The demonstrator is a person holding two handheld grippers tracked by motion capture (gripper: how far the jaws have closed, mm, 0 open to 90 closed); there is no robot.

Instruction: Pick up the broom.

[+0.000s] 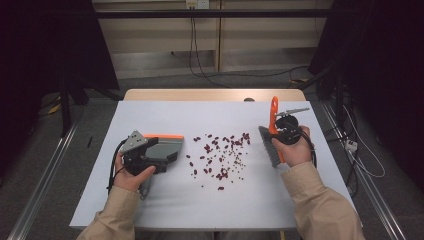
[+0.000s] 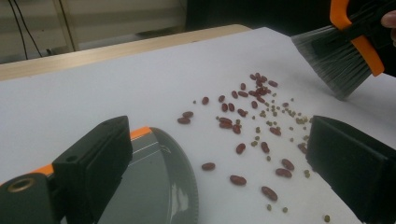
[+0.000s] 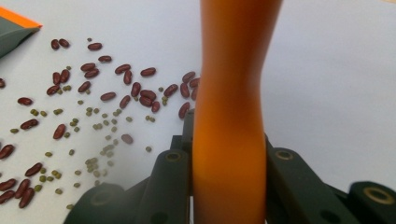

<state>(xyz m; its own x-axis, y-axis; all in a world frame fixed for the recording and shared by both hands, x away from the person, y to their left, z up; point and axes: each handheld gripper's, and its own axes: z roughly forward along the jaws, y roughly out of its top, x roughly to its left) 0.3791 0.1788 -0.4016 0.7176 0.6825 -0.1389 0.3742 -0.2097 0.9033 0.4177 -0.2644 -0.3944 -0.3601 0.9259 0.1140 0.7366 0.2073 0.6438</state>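
The right gripper (image 1: 278, 131) is clamped on the orange handle of the brush (image 1: 273, 131), bristles held above the white table (image 1: 240, 200) just right of the scattered beans (image 1: 220, 152). The left gripper (image 1: 159, 156) stands with jaws spread wide — gripping nothing — over the grey dustpan (image 1: 167, 146), which lies left of the beans.
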